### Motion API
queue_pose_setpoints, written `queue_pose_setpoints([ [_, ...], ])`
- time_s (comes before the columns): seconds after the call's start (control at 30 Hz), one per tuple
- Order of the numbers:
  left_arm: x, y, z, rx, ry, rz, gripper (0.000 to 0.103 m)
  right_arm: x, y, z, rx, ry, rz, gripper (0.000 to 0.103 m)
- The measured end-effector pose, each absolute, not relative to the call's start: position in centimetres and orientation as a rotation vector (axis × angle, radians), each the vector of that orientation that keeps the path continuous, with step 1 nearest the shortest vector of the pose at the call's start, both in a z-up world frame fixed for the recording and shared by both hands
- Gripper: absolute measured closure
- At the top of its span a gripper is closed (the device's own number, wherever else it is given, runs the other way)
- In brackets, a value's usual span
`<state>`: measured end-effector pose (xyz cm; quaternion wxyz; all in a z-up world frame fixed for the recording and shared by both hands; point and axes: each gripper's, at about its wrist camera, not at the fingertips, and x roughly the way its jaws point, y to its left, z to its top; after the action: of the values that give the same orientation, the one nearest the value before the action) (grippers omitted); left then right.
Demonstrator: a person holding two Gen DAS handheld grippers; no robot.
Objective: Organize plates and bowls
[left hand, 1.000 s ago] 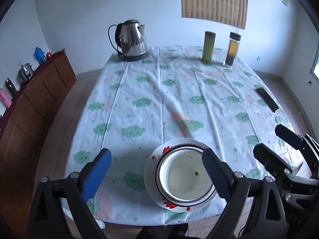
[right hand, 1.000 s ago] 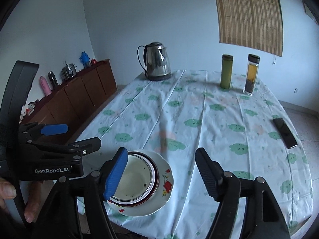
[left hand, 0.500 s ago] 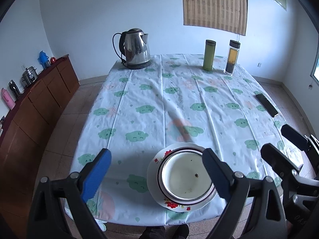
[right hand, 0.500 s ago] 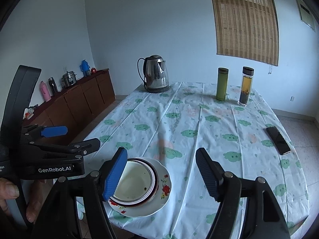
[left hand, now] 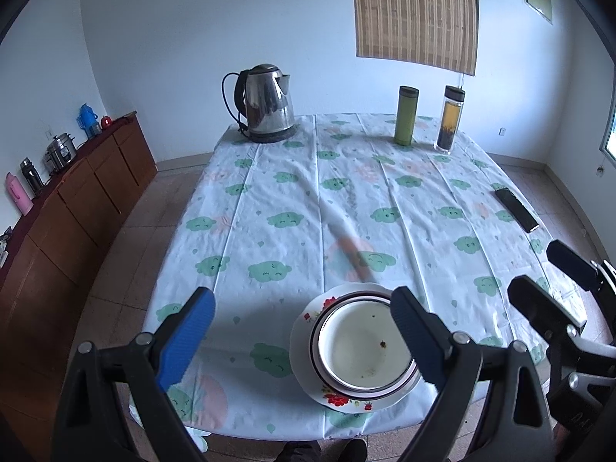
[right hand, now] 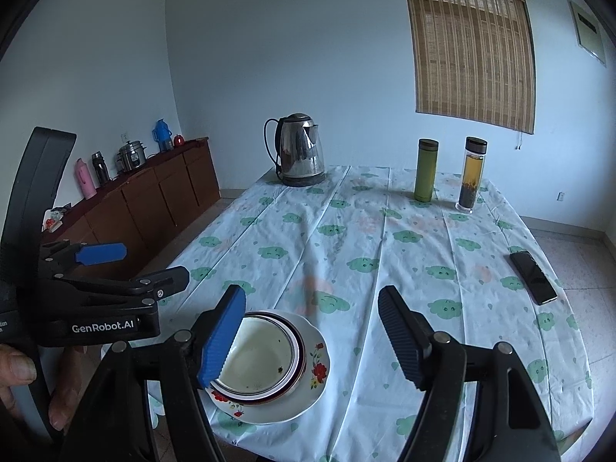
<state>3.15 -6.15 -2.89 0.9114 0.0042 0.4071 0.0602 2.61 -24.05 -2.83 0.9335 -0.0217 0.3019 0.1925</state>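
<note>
A white bowl with a dark rim (left hand: 364, 346) sits stacked on a white plate with red flowers (left hand: 335, 398) near the table's front edge; the stack also shows in the right wrist view, bowl (right hand: 260, 358) on plate (right hand: 312, 377). My left gripper (left hand: 304, 338) is open and empty, raised above and in front of the stack. My right gripper (right hand: 312, 338) is open and empty, also raised back from the table. Each gripper shows in the other's view: the right one (left hand: 554, 277) and the left one (right hand: 134, 265).
A steel kettle (left hand: 265, 104), a green flask (left hand: 406, 115) and a tea bottle (left hand: 448, 119) stand at the table's far end. A black phone (left hand: 516, 210) lies at the right edge. A wooden sideboard (left hand: 73, 200) runs along the left wall.
Both grippers have pulled back and up from the table, so the stack looks smaller and more of the room shows. The bowl and plate have not moved.
</note>
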Motion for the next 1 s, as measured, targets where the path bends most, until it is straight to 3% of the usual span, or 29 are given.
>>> queue_pose_setpoints([
  [1.0, 3.86, -6.07, -2.84, 0.019, 0.832, 0.125, 0.009, 3.07, -23.53, -2.33, -0.065, 0.588, 0.401, 0.030],
])
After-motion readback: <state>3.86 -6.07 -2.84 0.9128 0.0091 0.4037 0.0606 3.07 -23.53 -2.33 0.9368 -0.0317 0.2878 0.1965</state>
